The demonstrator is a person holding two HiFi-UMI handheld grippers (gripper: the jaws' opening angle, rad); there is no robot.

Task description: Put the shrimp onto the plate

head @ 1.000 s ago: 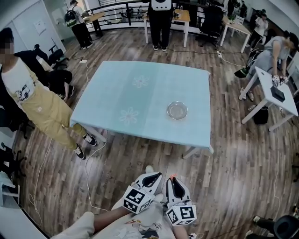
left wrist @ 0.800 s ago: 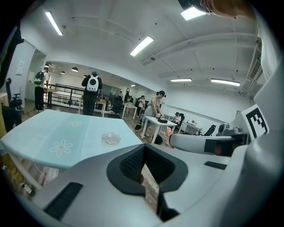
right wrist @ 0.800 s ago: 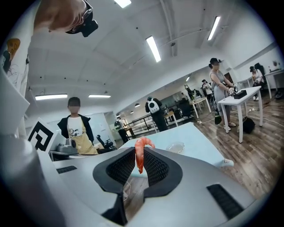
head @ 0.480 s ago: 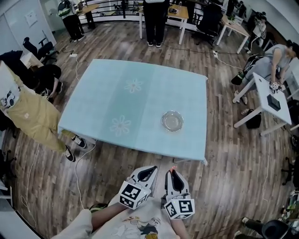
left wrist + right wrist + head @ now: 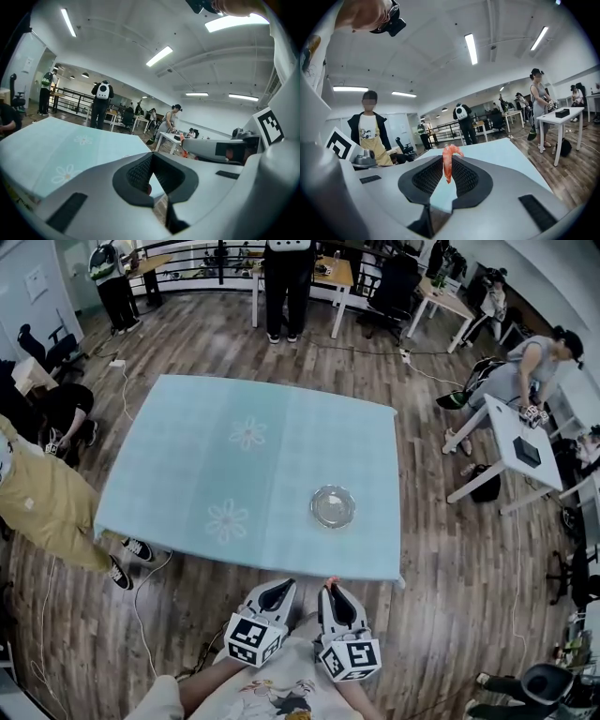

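The shrimp (image 5: 448,164) is orange-pink, the tablecloth (image 5: 300,446) pale turquoise with white daisies, the floor (image 5: 450,615) brown wood-grain planks.

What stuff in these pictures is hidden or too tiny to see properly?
- The shrimp: in the head view, nearly all of it is hidden by the right tool that holds it.
- The plate: in the head view, it is too small to tell if anything lies in it. Neither gripper view shows it; the tools' own bodies cover much of the table.
- A red spot inside the left tool: in the left gripper view, it is too small to name.
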